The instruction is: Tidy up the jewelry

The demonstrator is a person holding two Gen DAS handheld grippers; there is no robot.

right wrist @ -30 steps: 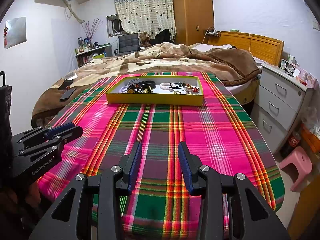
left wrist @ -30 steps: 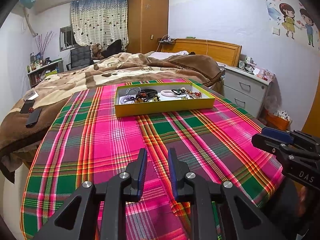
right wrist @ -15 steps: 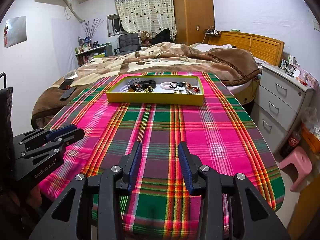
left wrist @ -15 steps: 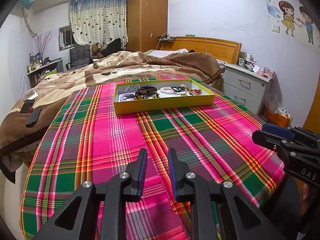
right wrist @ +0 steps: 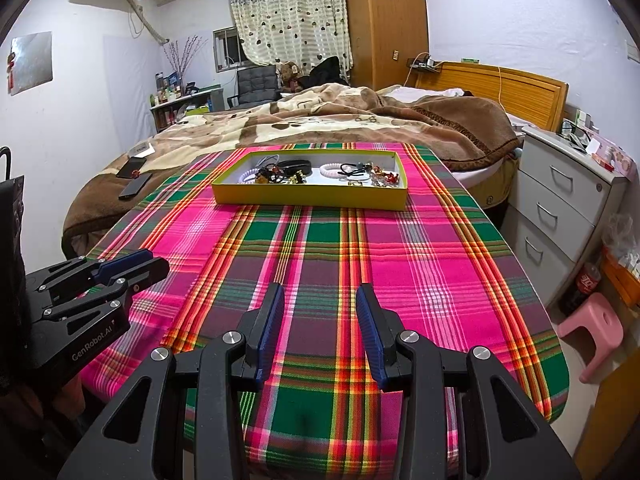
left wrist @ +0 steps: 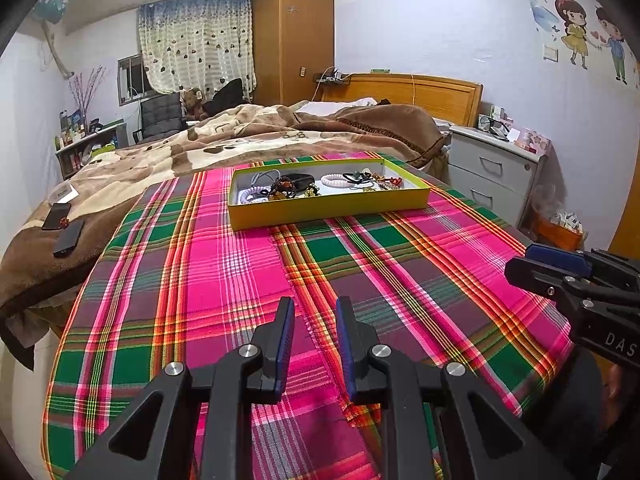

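Observation:
A shallow yellow tray [left wrist: 328, 206] [right wrist: 310, 200] sits at the far end of the plaid-covered table. It holds a jumble of jewelry [left wrist: 288, 190] [right wrist: 280, 172]: white bead bracelets, dark hair ties, amber beads and small red and gold pieces. My left gripper [left wrist: 314, 312] is open and empty, low over the near part of the cloth; it also shows in the right wrist view [right wrist: 132, 270]. My right gripper [right wrist: 320, 300] is open and empty over the near cloth; it also shows at the right of the left wrist view [left wrist: 532, 260]. Both are far from the tray.
The pink and green plaid cloth [right wrist: 400, 264] covers the table. A bed with a brown blanket [right wrist: 320, 116] lies behind it, with phones [left wrist: 68, 228] on its left side. White drawers [right wrist: 560, 204] and a pink stool [right wrist: 592, 332] stand at the right.
The view of the tray has shifted only slightly. Both grippers stay open and hover over the near cloth, almost still.

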